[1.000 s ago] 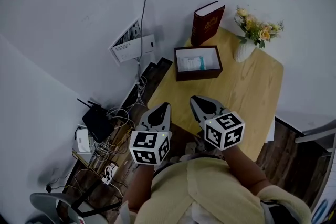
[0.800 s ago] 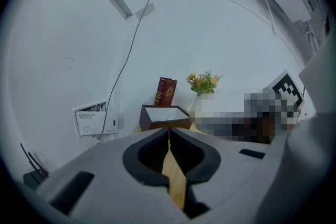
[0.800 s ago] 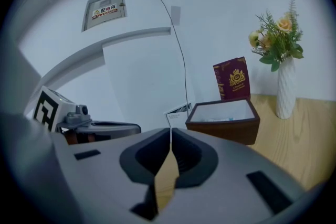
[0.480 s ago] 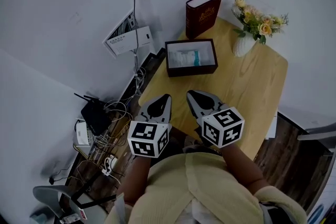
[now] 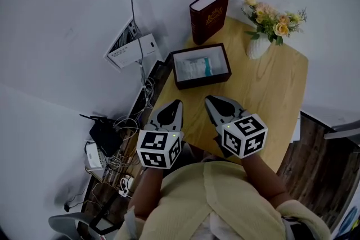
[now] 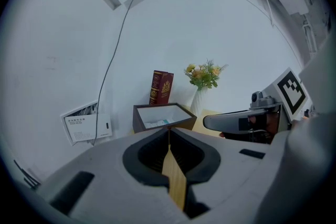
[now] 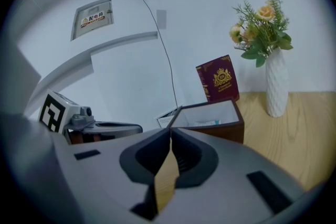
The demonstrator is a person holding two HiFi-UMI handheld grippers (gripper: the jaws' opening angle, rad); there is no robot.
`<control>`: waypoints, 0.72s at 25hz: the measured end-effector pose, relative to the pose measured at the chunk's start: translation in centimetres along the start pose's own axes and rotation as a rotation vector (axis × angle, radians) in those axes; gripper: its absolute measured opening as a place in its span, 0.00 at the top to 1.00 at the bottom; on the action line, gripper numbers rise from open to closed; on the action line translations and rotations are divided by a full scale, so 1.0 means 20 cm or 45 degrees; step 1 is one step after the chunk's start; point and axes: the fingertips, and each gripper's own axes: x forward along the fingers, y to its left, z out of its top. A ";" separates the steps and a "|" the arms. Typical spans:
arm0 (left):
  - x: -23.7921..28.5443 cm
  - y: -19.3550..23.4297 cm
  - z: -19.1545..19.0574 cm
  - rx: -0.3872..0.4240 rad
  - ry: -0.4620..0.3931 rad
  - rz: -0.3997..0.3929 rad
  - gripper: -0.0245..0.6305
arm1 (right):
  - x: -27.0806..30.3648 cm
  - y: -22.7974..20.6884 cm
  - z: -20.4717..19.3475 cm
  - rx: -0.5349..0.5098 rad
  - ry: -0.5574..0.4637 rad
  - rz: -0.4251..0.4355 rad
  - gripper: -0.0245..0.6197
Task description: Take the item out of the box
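Change: Since a second ago the head view has swung, so the box (image 5: 201, 81) and the book (image 5: 209, 15) sit further up and left in it. Both grippers have kept their place over the near edge of the table (image 5: 270, 98).
Step in hand: By the look of it, the reach towards the box has not begun, and the item (image 5: 194, 67) is untouched.
Doing it well: One gripper should probably open its jaws before it arrives. It should come down from above into the box's open top and stay clear of the dark walls. The item lies flat and pale on the bottom, so a grip across one of its narrow edges seems the safest. The other gripper could steady the box if it slides.
Forearms: Both are drawn in close to the body, side by side, pointing out towards the box.
Left gripper (image 5: 177, 104): Its jaws are pressed together with nothing between them, over the table's near left edge.
Right gripper (image 5: 208, 100): Its jaws are likewise closed and empty. It is just beside the left one and well short of the box.
Box: It is open-topped and stands mid-table, with the item inside.
Beyond: The book stands upright behind the box. A white vase (image 5: 257, 46) of flowers is to the right of it.
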 end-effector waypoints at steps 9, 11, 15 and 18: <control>0.18 0.18 0.10 0.052 0.043 -0.144 0.92 | 0.18 -0.16 0.12 0.029 -0.011 -0.193 0.91; 0.22 0.22 0.12 0.061 0.051 -0.174 0.92 | 0.21 -0.18 0.14 0.038 -0.005 -0.226 0.91; 0.29 0.30 0.16 0.074 0.055 -0.224 0.92 | 0.30 -0.21 0.17 0.015 0.024 -0.256 0.91; 0.34 0.33 0.18 0.098 0.062 -0.267 0.92 | 0.34 -0.21 0.17 -0.005 0.056 -0.271 0.91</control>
